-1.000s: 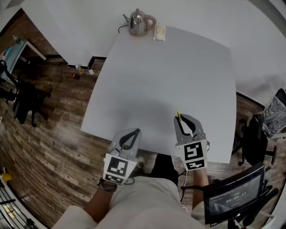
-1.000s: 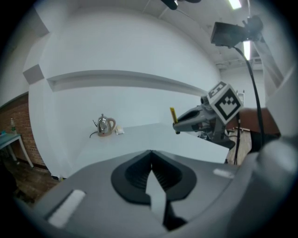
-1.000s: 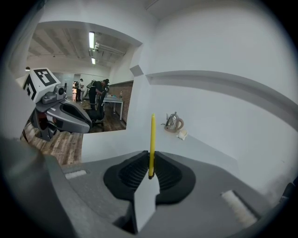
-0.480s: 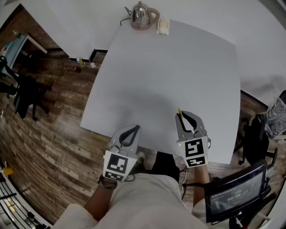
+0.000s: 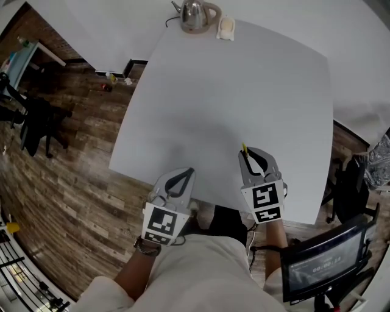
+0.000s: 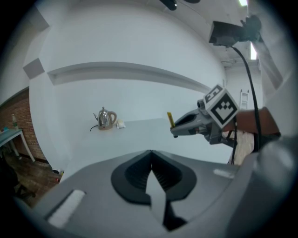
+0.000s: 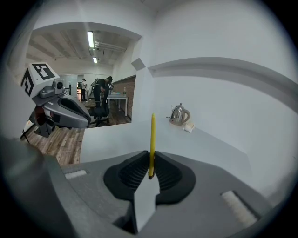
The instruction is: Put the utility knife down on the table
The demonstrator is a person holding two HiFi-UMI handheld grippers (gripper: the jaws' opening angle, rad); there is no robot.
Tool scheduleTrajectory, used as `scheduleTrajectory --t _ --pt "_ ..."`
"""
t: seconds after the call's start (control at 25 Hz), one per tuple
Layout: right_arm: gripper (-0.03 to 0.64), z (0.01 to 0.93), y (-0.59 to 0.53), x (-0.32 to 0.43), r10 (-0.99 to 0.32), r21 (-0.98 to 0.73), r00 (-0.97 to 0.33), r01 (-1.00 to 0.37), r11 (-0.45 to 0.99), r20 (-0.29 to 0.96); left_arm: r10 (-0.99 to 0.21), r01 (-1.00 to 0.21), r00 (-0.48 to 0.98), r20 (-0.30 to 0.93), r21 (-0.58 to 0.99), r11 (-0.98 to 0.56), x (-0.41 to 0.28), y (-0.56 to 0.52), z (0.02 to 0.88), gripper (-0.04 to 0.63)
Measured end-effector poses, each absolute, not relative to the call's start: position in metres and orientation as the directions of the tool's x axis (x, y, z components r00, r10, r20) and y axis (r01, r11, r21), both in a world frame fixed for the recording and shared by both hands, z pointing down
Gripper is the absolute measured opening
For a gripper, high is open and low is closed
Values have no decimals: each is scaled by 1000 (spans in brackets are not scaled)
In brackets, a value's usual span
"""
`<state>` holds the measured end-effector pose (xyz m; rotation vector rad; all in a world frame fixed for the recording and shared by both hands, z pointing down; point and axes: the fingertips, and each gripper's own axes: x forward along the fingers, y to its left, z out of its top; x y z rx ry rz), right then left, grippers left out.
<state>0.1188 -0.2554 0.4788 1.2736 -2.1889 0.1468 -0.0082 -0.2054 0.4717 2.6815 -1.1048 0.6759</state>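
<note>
- Low, right of centre in the head view: right gripper (image 5: pixel 248 157) clenched on the yellow utility knife (image 5: pixel 244 148), thin end poking past the jaw tips.
- Hovering over the white table (image 5: pixel 231 91) near its lower edge (contact with the top not visible).
- Lower left: left gripper (image 5: pixel 186 175), jaws pressed together on nothing.
- Top edge: kettle (image 5: pixel 195 15), well apart.
- Not yet set down; likely left: lowering, laying flat, letting go.

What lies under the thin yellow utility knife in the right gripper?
Only the bare white table shows below the thin yellow utility knife. Its lower end is covered by the right gripper, shut on it.
</note>
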Motion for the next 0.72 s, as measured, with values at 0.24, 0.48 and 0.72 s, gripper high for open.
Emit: scheduleTrajectory --t 0.24,0.48,0.72 --pt "46 493 -252 114 -725 130 -390 -827 547 568 -623 -709 620 476 1 -705 -9 -201 475 5" --pt "46 514 -260 120 -698 110 -383 -828 550 605 -619 -712 616 488 8 -702 -7 -211 481 6" --pt "46 528 -261 126 -679 114 -364 -827 551 637 -618 -717 607 499 10 -696 -8 -212 483 6"
